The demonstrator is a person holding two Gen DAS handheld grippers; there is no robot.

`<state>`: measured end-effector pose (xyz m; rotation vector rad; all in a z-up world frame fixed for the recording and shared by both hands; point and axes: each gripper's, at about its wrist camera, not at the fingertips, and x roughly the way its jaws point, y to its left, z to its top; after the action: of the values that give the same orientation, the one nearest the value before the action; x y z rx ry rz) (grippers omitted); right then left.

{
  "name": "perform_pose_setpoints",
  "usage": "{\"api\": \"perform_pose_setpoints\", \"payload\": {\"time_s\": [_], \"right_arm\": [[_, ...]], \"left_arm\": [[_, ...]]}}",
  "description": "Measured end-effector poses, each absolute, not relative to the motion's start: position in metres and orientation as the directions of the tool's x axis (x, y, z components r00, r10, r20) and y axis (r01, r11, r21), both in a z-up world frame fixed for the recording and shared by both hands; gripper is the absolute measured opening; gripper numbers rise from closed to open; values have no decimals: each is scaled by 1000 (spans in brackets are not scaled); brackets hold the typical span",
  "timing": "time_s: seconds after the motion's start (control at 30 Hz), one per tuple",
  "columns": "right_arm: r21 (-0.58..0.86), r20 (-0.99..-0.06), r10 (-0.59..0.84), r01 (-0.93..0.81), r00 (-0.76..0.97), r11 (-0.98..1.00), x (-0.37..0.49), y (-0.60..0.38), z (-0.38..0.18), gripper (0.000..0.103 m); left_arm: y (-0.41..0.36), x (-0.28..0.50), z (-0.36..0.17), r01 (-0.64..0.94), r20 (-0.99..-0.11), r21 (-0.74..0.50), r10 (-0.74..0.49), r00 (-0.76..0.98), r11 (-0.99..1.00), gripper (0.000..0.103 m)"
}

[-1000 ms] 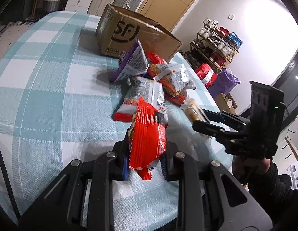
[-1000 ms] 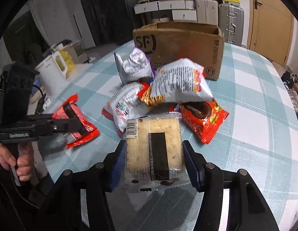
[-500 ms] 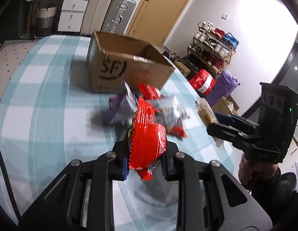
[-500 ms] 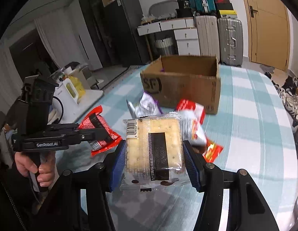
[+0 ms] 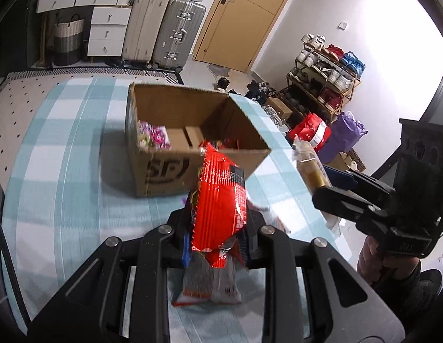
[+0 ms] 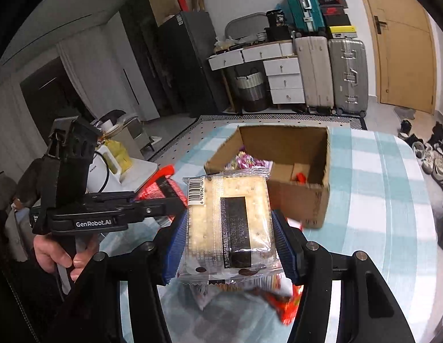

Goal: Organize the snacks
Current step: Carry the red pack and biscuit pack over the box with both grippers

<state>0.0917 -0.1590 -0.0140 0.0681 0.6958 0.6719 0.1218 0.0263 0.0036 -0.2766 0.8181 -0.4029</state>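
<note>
Left fingers are clamped tight on a shiny red crinkled foil snack packet; right fingers are closed on a flat clear-wrapped pack of pale square crackers with a black label strip and a barcode. We hold both packs in the air over the surface, a table with a teal-and-white checked cloth. The open brown cardboard box with a dark printed logo sits ahead of and below both sets of fingers, mouth up, with a pink-purple packet already lying inside against its left wall in the left view. In that view the red packet's top edge overlaps the box's near rim, so we judge the left hand slightly nearer the opening; the right gripper shows off to the right, beside the box rather than over it. The red packet's long axis runs up and away from the fingers toward the box, held by its lower end. The cracker pack lies broad face to the camera, gripped across its width, long axis pointing forward to the box. More loose packets lie blurred on the cloth below. Next move we expect: carry forward over the rim and release.
</note>
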Motion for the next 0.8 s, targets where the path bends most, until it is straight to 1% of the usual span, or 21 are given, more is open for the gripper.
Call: {"api": "perform_pose_setpoints", "payload": {"time_s": [0.17, 0.37, 0.57, 0.7, 0.8], "right_arm": [[259, -567, 599, -569, 565, 781, 118, -148, 2, 58], [236, -591, 571, -554, 570, 798, 155, -139, 11, 58], [232, -615, 554, -542, 562, 808, 192, -135, 5, 58], [239, -622, 549, -533, 558, 812, 213, -135, -2, 58], [256, -625, 548, -516, 556, 817, 229, -137, -10, 58]], "left_arm": [[25, 151, 16, 243, -651, -377, -442, 617, 894, 22], [25, 191, 23, 242, -659, -381, -445, 607, 893, 22], [21, 226, 23, 248, -667, -381, -450, 594, 891, 22], [20, 251, 19, 237, -666, -437, -489, 563, 868, 22], [16, 265, 16, 238, -668, -428, -482, 567, 872, 22]]}}
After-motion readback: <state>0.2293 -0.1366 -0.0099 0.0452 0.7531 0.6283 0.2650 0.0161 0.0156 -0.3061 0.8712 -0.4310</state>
